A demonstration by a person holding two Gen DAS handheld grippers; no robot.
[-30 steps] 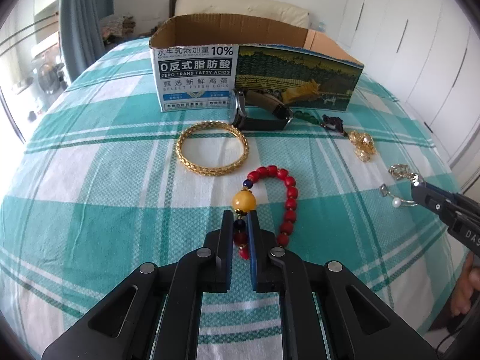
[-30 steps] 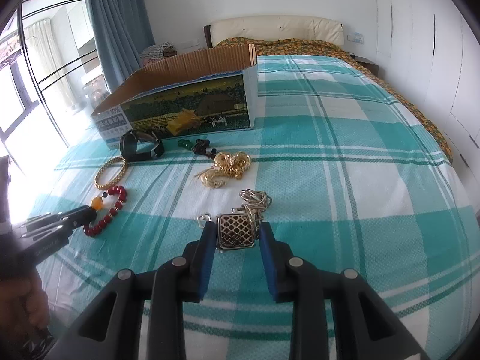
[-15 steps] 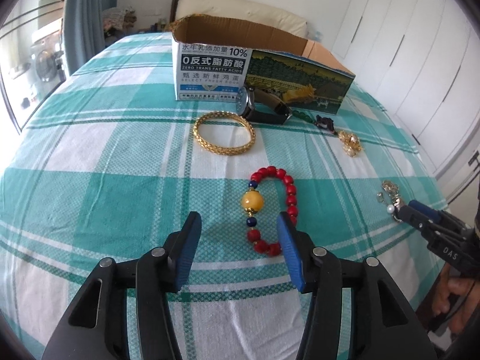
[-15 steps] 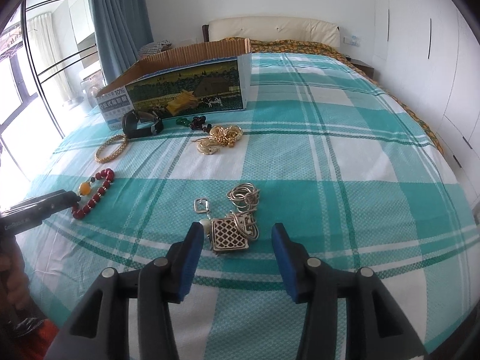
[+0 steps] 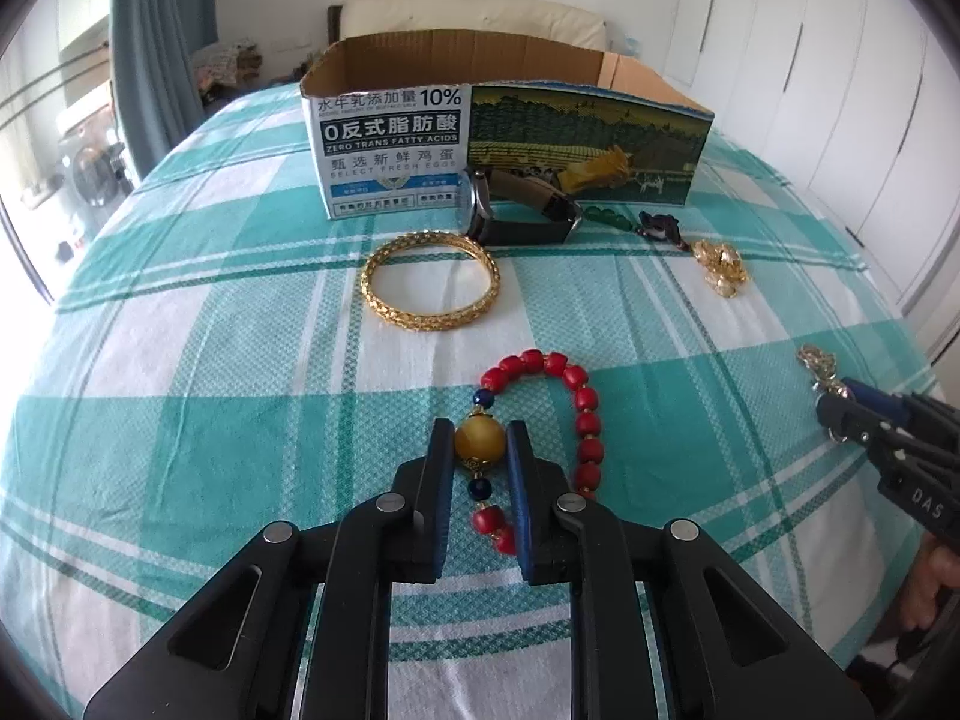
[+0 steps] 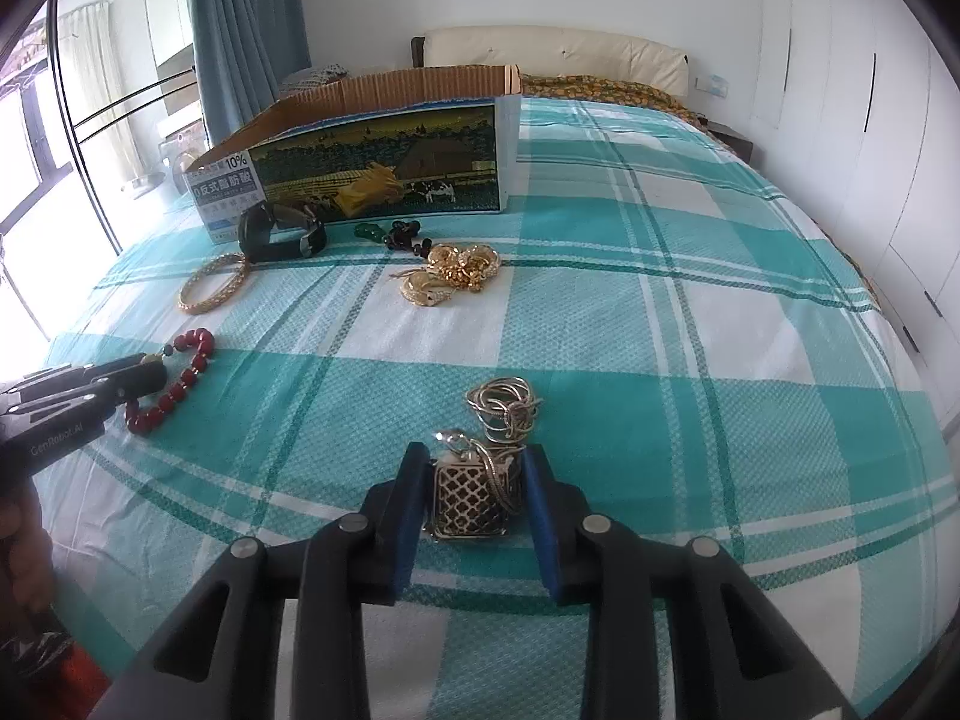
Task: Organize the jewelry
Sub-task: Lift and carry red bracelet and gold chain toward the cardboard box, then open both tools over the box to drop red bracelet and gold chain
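Observation:
My left gripper [image 5: 479, 441] is shut on the amber bead [image 5: 478, 443] of a red bead bracelet [image 5: 576, 396] that lies on the checked bedspread. My right gripper [image 6: 473, 468] is closed around a square lattice pendant [image 6: 471, 501] with a silver chain [image 6: 504, 405]. A gold bangle [image 5: 429, 281], a black watch [image 5: 522, 213] and gold jewelry [image 5: 723, 267] lie before an open cardboard box [image 5: 504, 138]. The bracelet also shows in the right wrist view [image 6: 174, 384], as does the left gripper [image 6: 135, 381].
A green bead piece [image 5: 606, 217] and a dark charm [image 5: 660, 227] lie by the box front. The right gripper [image 5: 840, 408] shows at the right in the left wrist view. The bed's headboard [image 6: 558, 54] and white wardrobes [image 6: 870, 90] lie beyond.
Both grippers moved forward and closed: the left on the amber bead, the right on the square pendant. Half a second ago both stood wide open.

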